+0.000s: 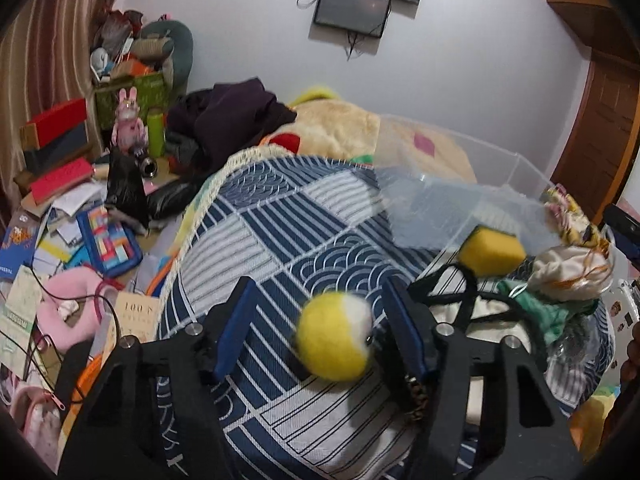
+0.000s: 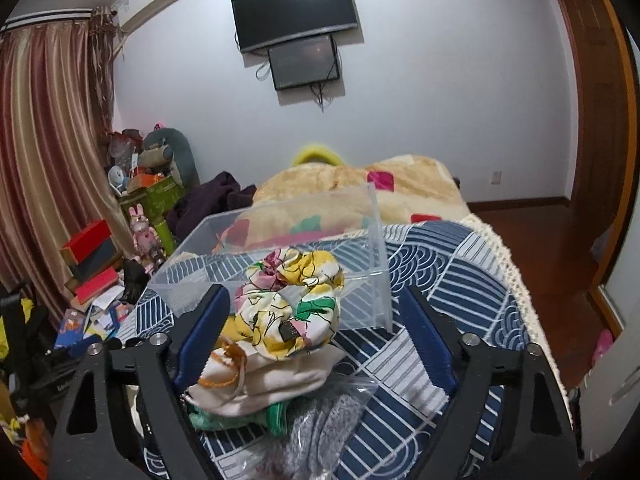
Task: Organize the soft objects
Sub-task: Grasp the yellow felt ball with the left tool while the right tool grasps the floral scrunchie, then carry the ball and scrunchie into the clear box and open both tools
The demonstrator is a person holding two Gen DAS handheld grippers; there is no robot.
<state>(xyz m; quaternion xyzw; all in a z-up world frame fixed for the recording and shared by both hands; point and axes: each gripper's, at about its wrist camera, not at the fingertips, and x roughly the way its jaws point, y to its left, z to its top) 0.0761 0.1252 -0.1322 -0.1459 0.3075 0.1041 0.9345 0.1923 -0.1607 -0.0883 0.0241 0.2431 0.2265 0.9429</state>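
Between the spread left gripper (image 1: 320,332), a yellow-white felt ball (image 1: 334,338); right gripper (image 2: 316,336) also spread; nearby card "1001" (image 1: 136,307).

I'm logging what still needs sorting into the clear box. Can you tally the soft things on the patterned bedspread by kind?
Felt ball: 1, yellow and white, blurred, between the left gripper's open jaws
Sponge: 1, yellow
Scrunchie: 1, floral
Pouch: 1, cream
Green knit piece: 1
Grey knit piece in a clear bag: 1
Total: 6
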